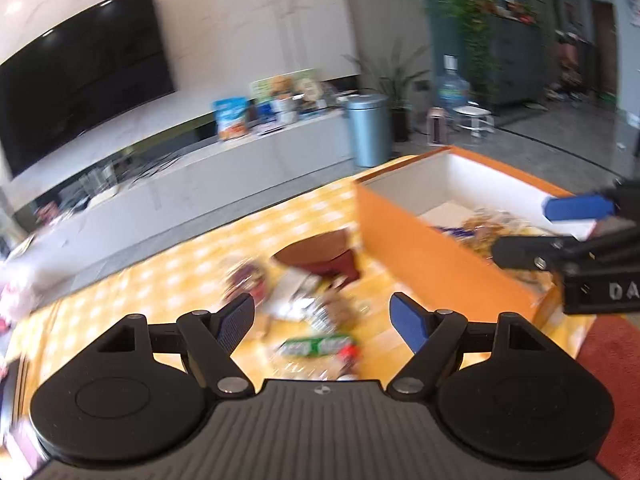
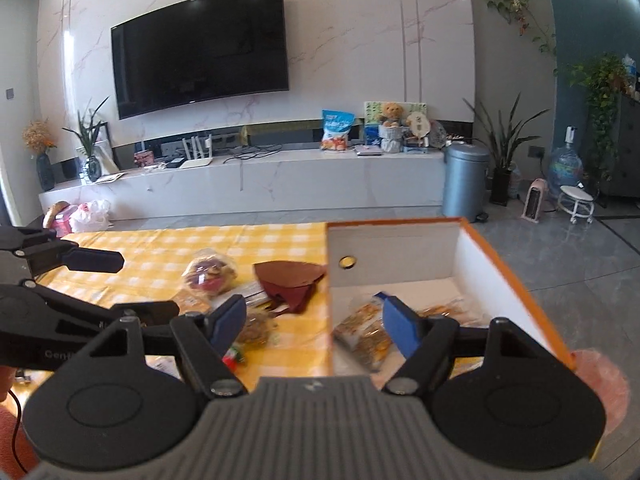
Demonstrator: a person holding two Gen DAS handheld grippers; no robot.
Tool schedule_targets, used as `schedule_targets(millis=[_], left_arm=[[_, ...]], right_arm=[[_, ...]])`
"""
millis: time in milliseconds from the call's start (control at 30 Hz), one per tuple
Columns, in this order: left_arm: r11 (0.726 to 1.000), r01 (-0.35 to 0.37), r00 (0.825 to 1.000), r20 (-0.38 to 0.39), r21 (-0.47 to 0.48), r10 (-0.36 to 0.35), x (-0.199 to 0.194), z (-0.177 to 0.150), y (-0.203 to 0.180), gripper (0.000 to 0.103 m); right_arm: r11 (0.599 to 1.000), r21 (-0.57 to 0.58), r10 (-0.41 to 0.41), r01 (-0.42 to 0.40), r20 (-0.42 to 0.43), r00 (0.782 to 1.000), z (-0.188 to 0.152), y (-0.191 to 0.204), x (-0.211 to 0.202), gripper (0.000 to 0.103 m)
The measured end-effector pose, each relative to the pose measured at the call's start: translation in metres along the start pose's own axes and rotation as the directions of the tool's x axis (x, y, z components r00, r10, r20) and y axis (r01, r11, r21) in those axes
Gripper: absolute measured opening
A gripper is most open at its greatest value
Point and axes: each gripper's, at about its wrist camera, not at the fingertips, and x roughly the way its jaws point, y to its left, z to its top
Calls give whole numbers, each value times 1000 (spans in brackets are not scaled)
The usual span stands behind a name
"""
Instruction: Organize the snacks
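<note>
Judging the loose snack packets [image 1: 316, 320] light, crinkly, slippery | we'd pinch mid-wrapper | left tool [image 1: 324, 320] and right tool [image 2: 316, 322] gape empty | orange box [image 2: 520, 280] lower right.

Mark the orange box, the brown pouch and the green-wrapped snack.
orange box [image 2: 516, 276], right wrist view, orange rim of its right wall.
brown pouch [image 2: 290, 276], right wrist view, middle of its flap.
green-wrapped snack [image 1: 316, 346], left wrist view, wrapper's middle.

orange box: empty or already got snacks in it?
Not empty. The right wrist view shows snack packets lying on the floor of the open-topped orange box; more snacks remain outside on the yellow checked cloth.
</note>
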Motion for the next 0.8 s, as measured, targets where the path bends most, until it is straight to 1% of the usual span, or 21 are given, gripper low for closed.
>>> schedule_targets(millis=[67,133,233,300,367,400,467,500,600,700,767,800], left_arm=[[997,-42,999,-8,-63,41,-5,-13,15,91],[988,-68,998,-19,-140,66,-11,-28,29,91],[969,-63,998,-34,-237,57,-15,-47,47,90],[959,-67,997,-53,-276,54,-16,-59,56,85],[951,-78,996,-64,-300,61,-17,-73,62,83],[948,-74,996,-68,-309,56,-17,-80,64,79],[941,-56,997,-72,-332,34,-17,-92,68,76],[940,-49,997,-74,-339,25,-15,-96,69,72],[939,-55,997,-77,-341,30,-12,-106,69,66],[933,-66,996,-75,-354,42,-5,-108,69,66],[933,-36,997,-73,-358,10,-1,-109,70,65],[934,-23,997,-75,-356,-4,1,-109,71,65]], right_arm=[[1000,4,17,-17,-6,1000,-9,13,-1,74],[1000,8,23,-23,-9,1000,-18,26,0,74],[999,11,31,-30,-30,999,-30,42,4,74],[1000,-8,29,-30,-53,998,-39,53,9,74],[999,-31,38,-41,-77,996,-47,62,14,74],[998,-43,38,-42,-88,995,-51,66,16,74],[997,-59,33,-40,-107,994,-59,74,23,74],[997,-61,38,-45,-112,993,-63,76,25,74],[997,-68,28,-38,-144,989,-71,80,34,74],[996,-86,18,-34,-186,982,-77,84,46,68],[995,-93,13,-34,-214,977,-80,86,55,62],[995,-94,13,-35,-227,974,-82,87,58,61]])
